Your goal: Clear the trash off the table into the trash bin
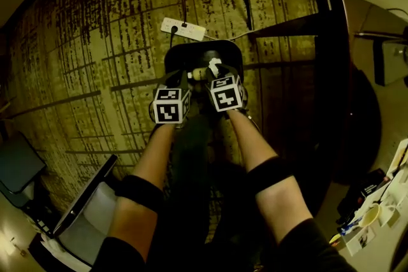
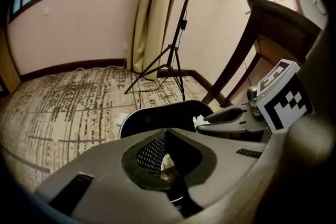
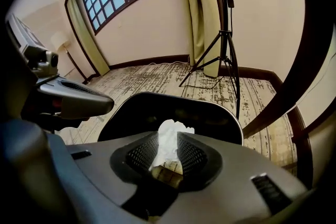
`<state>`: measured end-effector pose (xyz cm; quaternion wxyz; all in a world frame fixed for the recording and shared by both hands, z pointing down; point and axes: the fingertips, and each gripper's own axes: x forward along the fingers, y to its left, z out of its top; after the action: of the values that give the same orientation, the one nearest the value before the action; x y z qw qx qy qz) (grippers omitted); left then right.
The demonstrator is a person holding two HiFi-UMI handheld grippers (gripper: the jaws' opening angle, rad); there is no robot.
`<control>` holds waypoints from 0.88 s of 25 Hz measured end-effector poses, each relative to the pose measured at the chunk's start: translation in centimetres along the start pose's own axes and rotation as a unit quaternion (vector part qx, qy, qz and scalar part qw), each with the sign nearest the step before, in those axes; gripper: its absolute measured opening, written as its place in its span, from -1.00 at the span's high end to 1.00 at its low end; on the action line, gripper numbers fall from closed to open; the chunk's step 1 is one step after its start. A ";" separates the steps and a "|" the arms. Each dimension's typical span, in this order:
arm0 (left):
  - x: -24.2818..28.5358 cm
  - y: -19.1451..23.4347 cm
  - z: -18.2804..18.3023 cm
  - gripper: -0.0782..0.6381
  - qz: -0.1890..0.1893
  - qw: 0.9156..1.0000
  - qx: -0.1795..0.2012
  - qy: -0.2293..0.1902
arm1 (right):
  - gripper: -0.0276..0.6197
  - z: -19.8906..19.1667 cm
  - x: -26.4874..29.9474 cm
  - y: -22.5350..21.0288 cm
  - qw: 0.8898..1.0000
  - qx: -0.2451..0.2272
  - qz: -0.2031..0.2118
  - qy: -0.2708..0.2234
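Note:
A black trash bin [image 1: 233, 53] stands on the patterned carpet, right under both grippers. My right gripper [image 1: 215, 71] hangs over the bin's opening [image 3: 157, 113], its jaws shut on a crumpled white tissue [image 3: 170, 136] that sticks out past the pads. From above, the tissue [image 1: 215, 64] is a white scrap over the dark bin. My left gripper [image 1: 185, 78] hangs beside it over the same bin [image 2: 157, 118]. Its jaws [image 2: 163, 152] are shut, with nothing showing between them. The left gripper view also catches the right gripper's finger with the tissue [image 2: 200, 122] at its tip.
A white power strip [image 1: 183, 28] lies on the carpet just beyond the bin. Black tripod legs [image 2: 168, 65] stand farther back by a curtain. A dark wooden table [image 1: 347, 73] is at the right, with clutter [image 1: 376, 210] below it. A grey-and-black thing [image 1: 86, 207] sits at lower left.

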<state>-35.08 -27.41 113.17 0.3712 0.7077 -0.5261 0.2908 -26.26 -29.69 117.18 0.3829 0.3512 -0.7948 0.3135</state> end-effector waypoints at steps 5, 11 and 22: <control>-0.4 0.4 -1.0 0.78 0.001 1.000 -0.003 0.007 | 0.22 -0.2 0.4 -0.2 1.000 -0.003 0.000 0.011; -1.5 0.1 -0.8 0.78 0.000 1.000 -0.001 0.013 | 0.22 0.7 -1.6 0.2 1.000 -0.004 -0.004 0.007; -14.8 -4.8 7.7 0.78 -0.015 0.999 0.021 -0.019 | 0.80 9.2 -18.7 5.3 0.998 0.011 -0.014 -0.052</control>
<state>-34.36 -25.15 96.01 0.3502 0.7284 -0.5163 0.2832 -25.42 -27.83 95.79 0.3415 0.3822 -0.8052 0.2981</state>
